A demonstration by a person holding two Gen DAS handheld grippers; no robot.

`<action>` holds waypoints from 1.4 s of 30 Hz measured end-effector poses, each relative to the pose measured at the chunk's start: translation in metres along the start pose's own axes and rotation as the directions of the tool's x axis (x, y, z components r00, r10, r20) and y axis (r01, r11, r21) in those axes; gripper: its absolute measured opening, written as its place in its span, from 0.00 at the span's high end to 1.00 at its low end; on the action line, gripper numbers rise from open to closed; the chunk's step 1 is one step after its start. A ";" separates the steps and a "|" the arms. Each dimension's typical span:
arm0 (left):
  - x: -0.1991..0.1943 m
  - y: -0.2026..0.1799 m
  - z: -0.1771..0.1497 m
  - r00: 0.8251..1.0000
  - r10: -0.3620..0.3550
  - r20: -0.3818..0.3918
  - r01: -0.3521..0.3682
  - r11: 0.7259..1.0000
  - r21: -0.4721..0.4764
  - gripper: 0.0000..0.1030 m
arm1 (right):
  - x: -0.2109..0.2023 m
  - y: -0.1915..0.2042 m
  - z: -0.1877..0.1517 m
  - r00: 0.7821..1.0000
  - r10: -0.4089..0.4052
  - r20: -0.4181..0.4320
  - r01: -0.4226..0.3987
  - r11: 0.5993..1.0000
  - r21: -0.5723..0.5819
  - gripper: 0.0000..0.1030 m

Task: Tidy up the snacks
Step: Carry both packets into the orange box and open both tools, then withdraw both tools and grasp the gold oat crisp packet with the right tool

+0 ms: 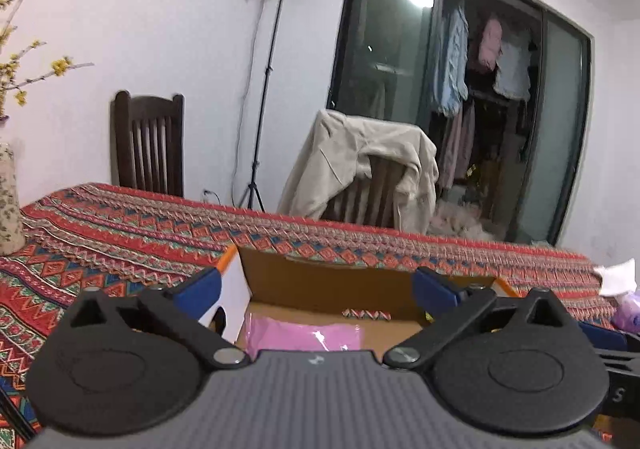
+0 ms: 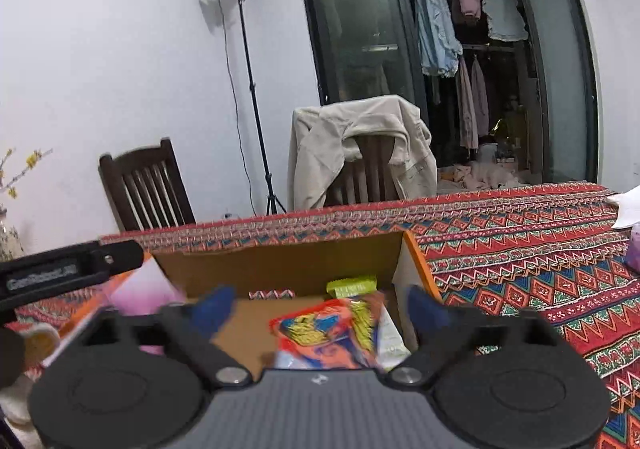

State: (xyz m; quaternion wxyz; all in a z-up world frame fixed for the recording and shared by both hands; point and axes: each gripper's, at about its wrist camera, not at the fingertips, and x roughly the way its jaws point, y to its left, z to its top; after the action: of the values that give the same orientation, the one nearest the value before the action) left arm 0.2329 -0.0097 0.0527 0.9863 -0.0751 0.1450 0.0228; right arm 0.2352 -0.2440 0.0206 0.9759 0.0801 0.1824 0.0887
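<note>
The right gripper (image 2: 316, 307) and left gripper (image 1: 316, 283) both gape empty over the cardboard box (image 2: 280, 261) at frame centre, its snack packets (image 2: 332, 329) and pink packet (image 1: 304, 335) apparently just dropped in, so fetching more snacks likely follows.

cardboard box (image 2: 280, 261): matt brown corrugated inside, white and orange outside. snack packet (image 2: 328, 333): glossy printed foil. pink bag (image 1: 304, 335): smooth plastic, slight sheen. tablecloth (image 1: 120, 233): woven patterned cloth. far chair (image 1: 148, 145): dark wood. gripper pads (image 1: 434, 285): blue, matt.
</note>
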 end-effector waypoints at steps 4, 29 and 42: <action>-0.001 0.001 0.000 1.000 0.000 -0.005 0.000 1.000 -0.007 0.00 | -0.001 -0.002 -0.001 1.000 -0.005 -0.004 0.005 1.000 0.007 0.00; -0.062 -0.004 0.029 0.996 -0.037 0.081 0.036 0.999 0.016 0.00 | -0.062 0.015 0.020 0.998 0.012 0.064 -0.009 0.999 -0.052 0.00; -0.130 0.019 0.010 0.992 -0.047 0.114 0.043 0.998 0.040 0.00 | -0.129 0.040 -0.011 0.997 0.059 0.051 -0.053 0.992 -0.111 0.00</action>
State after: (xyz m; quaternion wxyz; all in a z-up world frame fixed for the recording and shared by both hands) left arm 0.1105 0.0074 0.0974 0.9945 -0.0584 0.0869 0.0023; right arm 0.1072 -0.2300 0.0618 0.9806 0.0340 0.1484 0.1237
